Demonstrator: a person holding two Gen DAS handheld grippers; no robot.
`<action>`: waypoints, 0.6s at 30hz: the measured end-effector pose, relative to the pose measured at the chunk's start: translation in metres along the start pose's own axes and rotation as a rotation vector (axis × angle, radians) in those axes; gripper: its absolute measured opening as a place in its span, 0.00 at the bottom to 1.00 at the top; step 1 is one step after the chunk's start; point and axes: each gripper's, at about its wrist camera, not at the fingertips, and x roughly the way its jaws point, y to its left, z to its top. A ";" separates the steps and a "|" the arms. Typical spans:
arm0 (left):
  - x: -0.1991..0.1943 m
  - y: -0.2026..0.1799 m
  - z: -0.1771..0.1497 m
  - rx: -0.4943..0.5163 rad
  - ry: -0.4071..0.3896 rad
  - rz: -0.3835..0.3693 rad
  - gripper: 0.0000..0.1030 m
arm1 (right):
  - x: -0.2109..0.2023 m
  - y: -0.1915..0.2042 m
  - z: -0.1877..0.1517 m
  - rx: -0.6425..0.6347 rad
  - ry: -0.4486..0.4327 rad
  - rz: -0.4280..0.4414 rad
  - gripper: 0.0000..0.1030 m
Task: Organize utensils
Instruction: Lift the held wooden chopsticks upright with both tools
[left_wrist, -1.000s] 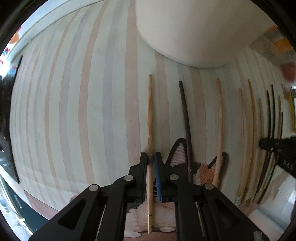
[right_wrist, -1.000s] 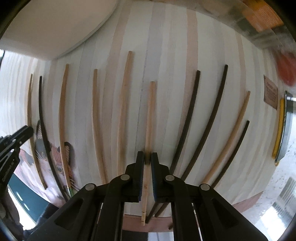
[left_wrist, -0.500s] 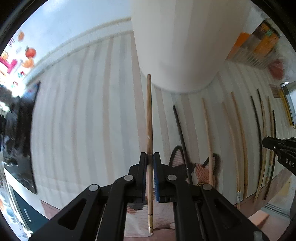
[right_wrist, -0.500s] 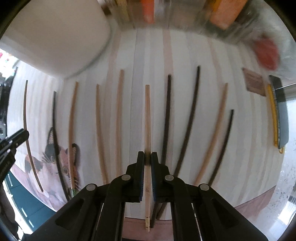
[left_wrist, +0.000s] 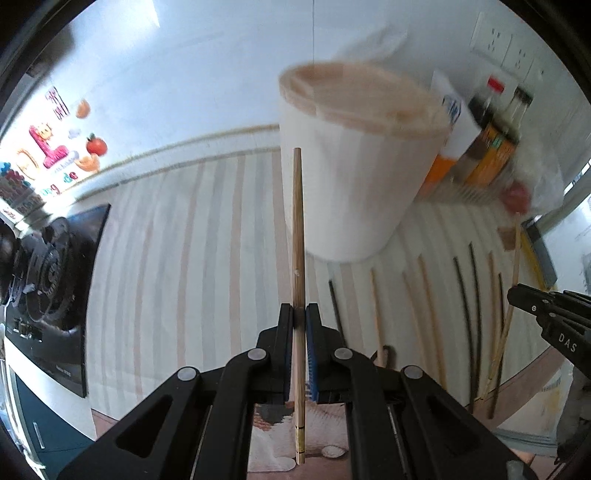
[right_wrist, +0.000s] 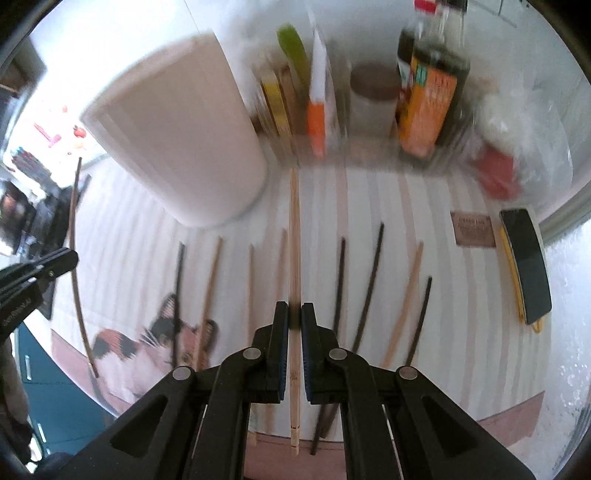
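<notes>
My left gripper (left_wrist: 300, 312) is shut on a light bamboo chopstick (left_wrist: 297, 236) held up off the striped mat (left_wrist: 177, 258), its tip in front of the white utensil holder (left_wrist: 347, 177). My right gripper (right_wrist: 294, 312) is shut on another light bamboo chopstick (right_wrist: 294, 236), also lifted above the mat. Several wooden and black chopsticks (right_wrist: 373, 273) lie side by side on the mat (right_wrist: 122, 258) below. The right gripper (left_wrist: 546, 314) shows at the right edge of the left wrist view, and the left gripper (right_wrist: 33, 273) at the left edge of the right wrist view.
The tall white holder (right_wrist: 184, 140) stands at the back of the mat. Behind it are sauce bottles (right_wrist: 428, 96), boxes and a bag against the wall. A phone (right_wrist: 524, 266) lies at the mat's right edge. A black stove (left_wrist: 48, 280) is at the left.
Both grippers have risen from the mat, each carrying its chopstick, and tilted up so the white holder's rim and the back wall now show.
</notes>
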 end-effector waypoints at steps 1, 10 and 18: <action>-0.007 0.002 0.003 -0.008 -0.016 -0.003 0.04 | -0.007 0.001 0.006 0.004 -0.022 0.014 0.07; -0.083 0.018 0.028 -0.098 -0.190 -0.058 0.04 | -0.073 0.016 0.046 0.008 -0.202 0.113 0.06; -0.132 0.021 0.103 -0.146 -0.366 -0.135 0.04 | -0.140 0.032 0.110 0.008 -0.415 0.207 0.07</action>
